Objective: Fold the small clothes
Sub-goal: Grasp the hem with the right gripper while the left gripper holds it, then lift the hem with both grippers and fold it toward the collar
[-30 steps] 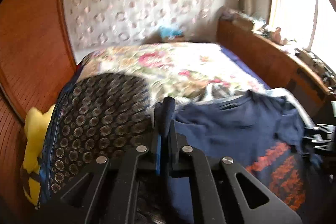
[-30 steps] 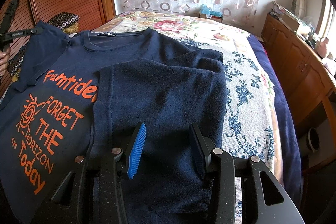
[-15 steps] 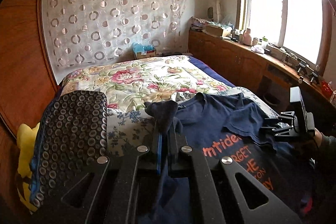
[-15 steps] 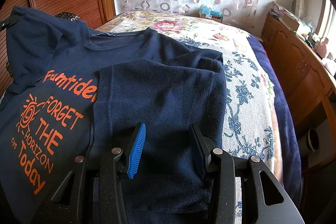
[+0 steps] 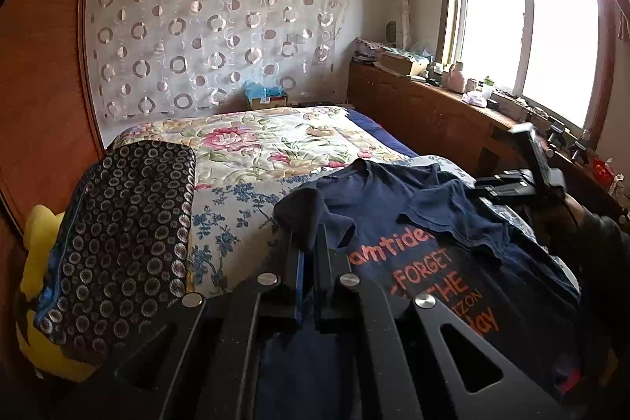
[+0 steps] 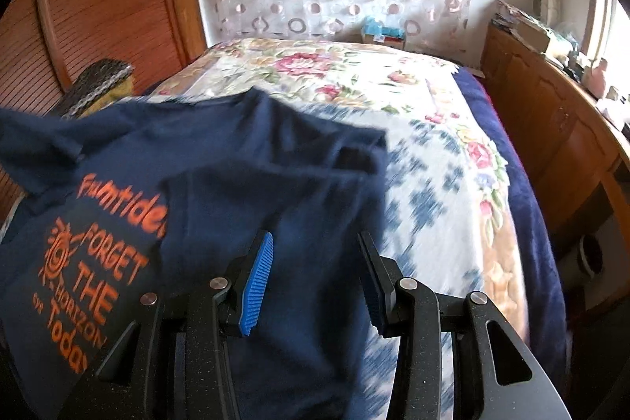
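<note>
Navy t-shirt (image 5: 413, 223) w/ orange print lies on the floral bedspread (image 5: 256, 144), front up, lettering reads "FORGET THE" and more below. Its right side is folded in over the chest, so a plain navy panel (image 6: 283, 223) covers part of the print in the right wrist view.

Left gripper (image 5: 309, 243): fingers pressed together, pinching a bunched bit of the shirt's left sleeve, lifted off the bed; cloth pokes up above the tips and drapes back toward the shirt body. Blue pad visible btwn the fingers.

Right gripper (image 6: 315, 270): fingers spread wide, blue ribbed pad (image 6: 256, 286) on the left finger showing, nothing btwn them. It hangs over the folded navy panel; can't tell if it touches the cloth. Right wrist view is motion-blurred, esp. the blue flower pattern on the bedspread. From the left wrist view the right gripper (image 5: 512, 180) sits at the shirt's far edge, near the folded sleeve.

Dark ring-patterned pillow (image 5: 126, 223) at the bed's left side, yellow cushion (image 5: 39, 243) tucked under/behind it, beside the wood panel wall (image 5: 39, 85). Sheer curtain w/ circles (image 5: 216, 34) behind the bed. Wood cabinet (image 5: 433, 117) runs under the window (image 5: 531, 34), cluttered top.
</note>
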A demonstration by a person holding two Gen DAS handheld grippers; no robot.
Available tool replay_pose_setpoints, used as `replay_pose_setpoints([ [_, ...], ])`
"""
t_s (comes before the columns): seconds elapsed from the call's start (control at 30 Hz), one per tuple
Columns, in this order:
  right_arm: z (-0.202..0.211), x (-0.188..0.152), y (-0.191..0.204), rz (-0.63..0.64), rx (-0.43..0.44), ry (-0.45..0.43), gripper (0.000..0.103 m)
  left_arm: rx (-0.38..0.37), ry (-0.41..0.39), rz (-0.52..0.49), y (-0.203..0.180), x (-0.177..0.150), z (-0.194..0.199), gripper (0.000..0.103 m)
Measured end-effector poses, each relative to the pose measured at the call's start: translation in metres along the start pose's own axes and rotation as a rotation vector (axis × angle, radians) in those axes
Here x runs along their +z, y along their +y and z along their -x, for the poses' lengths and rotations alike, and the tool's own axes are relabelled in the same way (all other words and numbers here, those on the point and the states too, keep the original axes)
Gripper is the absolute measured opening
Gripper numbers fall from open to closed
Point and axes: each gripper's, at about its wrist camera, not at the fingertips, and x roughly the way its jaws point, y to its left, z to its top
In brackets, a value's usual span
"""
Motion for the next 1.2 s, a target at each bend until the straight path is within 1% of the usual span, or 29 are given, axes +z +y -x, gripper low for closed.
replay_pose_setpoints([
  [0.07, -0.013, 0.012, -0.011, -0.015, -0.022, 0.021, 0.044, -0.004, 0.007, 0.007, 0.001, -0.003, -0.001, 0.004],
  [0.27, -0.057, 0.035, -0.036, -0.093, 0.003, 0.086, 0.044, -0.005, 0.035, 0.013, 0.001, -0.018, -0.005, 0.004],
  [0.43, -0.074, 0.052, -0.036, -0.113, 0.037, 0.088, 0.044, 0.001, 0.052, 0.017, 0.005, -0.027, -0.006, 0.004],
  [0.6, -0.085, 0.06, -0.029, -0.078, 0.007, 0.108, 0.044, 0.001, 0.063, 0.018, 0.008, -0.031, -0.007, 0.004],
  [0.63, -0.086, 0.061, -0.029, -0.067, 0.003, 0.109, 0.037, 0.001, 0.065, 0.018, 0.008, -0.031, -0.007, 0.004],
  [0.7, -0.087, 0.061, -0.028, -0.061, 0.01, 0.111, 0.032, 0.0, 0.066, 0.018, 0.008, -0.032, -0.007, 0.004],
  [0.73, -0.088, 0.061, -0.029, -0.054, 0.014, 0.11, 0.025, 0.001, 0.066, 0.017, 0.008, -0.032, -0.007, 0.004],
  [0.8, -0.087, 0.063, -0.028, -0.047, 0.015, 0.112, 0.017, 0.0, 0.065, 0.018, 0.008, -0.032, -0.007, 0.004],
  [0.83, -0.084, 0.064, -0.028, -0.047, 0.017, 0.098, 0.009, 0.001, 0.063, 0.017, 0.008, -0.032, -0.006, 0.004],
  [0.93, -0.062, 0.064, -0.026, -0.058, 0.053, 0.017, 0.007, -0.002, 0.058, 0.016, 0.008, -0.032, 0.0, 0.004],
  [1.03, -0.022, 0.056, -0.023, -0.07, 0.109, -0.074, 0.007, -0.002, 0.042, 0.032, 0.01, -0.035, 0.013, 0.004],
  [1.13, 0.022, 0.04, -0.012, -0.049, 0.15, -0.147, 0.007, -0.012, 0.016, 0.055, 0.012, -0.041, 0.032, 0.004],
  [1.2, 0.047, 0.026, -0.003, -0.021, 0.169, -0.173, 0.007, -0.006, 0.0, 0.06, 0.012, -0.047, 0.045, 0.004],
])
